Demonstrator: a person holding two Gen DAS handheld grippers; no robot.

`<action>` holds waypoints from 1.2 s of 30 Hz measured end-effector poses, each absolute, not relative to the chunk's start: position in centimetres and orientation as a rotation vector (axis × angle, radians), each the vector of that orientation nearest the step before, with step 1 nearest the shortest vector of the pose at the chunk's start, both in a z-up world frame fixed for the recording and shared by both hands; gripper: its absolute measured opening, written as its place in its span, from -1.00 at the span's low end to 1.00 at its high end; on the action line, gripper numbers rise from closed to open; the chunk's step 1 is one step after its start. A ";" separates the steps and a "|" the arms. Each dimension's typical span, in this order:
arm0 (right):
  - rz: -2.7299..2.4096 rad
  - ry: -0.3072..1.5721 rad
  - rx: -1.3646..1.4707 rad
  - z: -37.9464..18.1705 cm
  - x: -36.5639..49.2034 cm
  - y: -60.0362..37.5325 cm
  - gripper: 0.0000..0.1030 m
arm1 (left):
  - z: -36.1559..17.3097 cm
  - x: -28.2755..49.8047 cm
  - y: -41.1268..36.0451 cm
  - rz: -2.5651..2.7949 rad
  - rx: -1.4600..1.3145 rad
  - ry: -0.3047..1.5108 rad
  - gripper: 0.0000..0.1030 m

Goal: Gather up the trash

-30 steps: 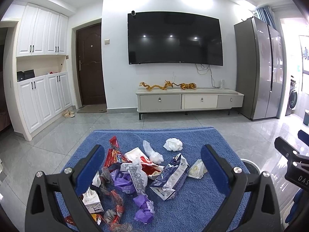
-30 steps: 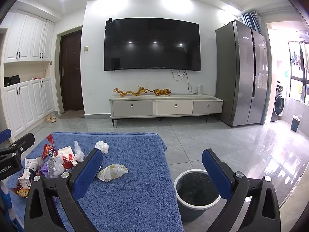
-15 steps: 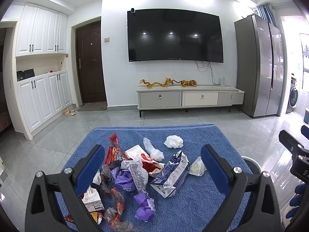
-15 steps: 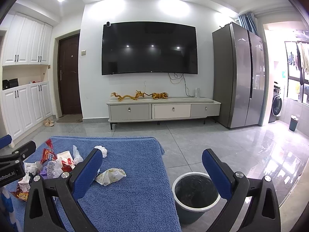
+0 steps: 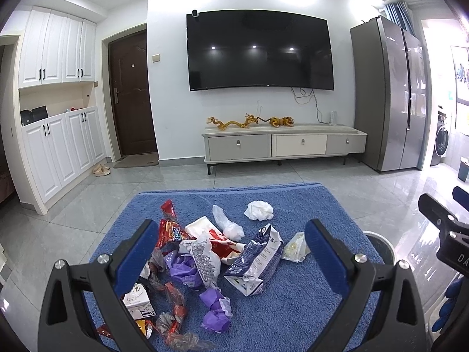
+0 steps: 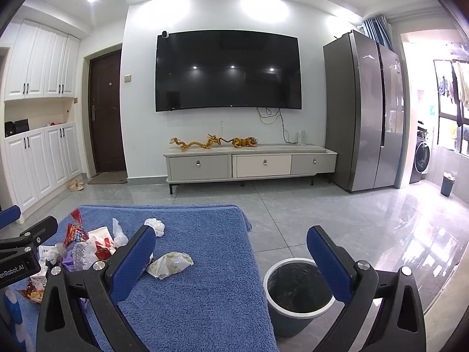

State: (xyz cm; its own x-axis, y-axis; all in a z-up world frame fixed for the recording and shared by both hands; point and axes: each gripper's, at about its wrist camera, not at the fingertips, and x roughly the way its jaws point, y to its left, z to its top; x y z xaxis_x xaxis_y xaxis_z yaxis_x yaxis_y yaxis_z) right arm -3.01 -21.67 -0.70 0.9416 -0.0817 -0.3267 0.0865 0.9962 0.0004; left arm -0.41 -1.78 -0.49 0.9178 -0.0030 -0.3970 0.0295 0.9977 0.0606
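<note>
**Both grippers lifted a little, nothing picked yet**

Both views have tilted up slightly since the earlier frames; the trash lies unchanged. On the blue-towelled bench (image 5: 293,308) the main pile sits at the near left, and the bin (image 6: 296,290) stands on the floor off the bench's right edge. The left gripper (image 5: 228,252) hangs released and empty over the pile, the navy snack bag (image 5: 255,261) just beyond its span. The right gripper (image 6: 231,259), also released and empty, has the crumpled yellowish wrapper (image 6: 170,264) near its left finger. Thin, slippery wrappers overlap, so a pinch could drag neighbours off the bench or slip.
</note>
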 end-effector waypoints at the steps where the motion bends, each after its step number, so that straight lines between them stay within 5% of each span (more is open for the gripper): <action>1: -0.088 0.337 0.018 -0.7 -3.0 -21.7 1.00 | -0.5 -0.4 -1.8 -0.015 0.070 0.408 0.95; 36: -0.078 0.380 0.069 -1.6 -2.4 -23.8 1.00 | 0.3 0.3 -3.6 -0.019 0.077 0.395 0.95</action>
State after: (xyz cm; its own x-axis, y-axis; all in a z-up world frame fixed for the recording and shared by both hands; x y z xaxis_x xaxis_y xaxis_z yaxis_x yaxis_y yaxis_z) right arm -2.43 -23.80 -1.58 0.9258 -0.0632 -0.3726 0.0889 0.9947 0.0522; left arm 0.28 -3.60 0.34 0.9230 -0.0031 -0.3848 0.0333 0.9969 0.0718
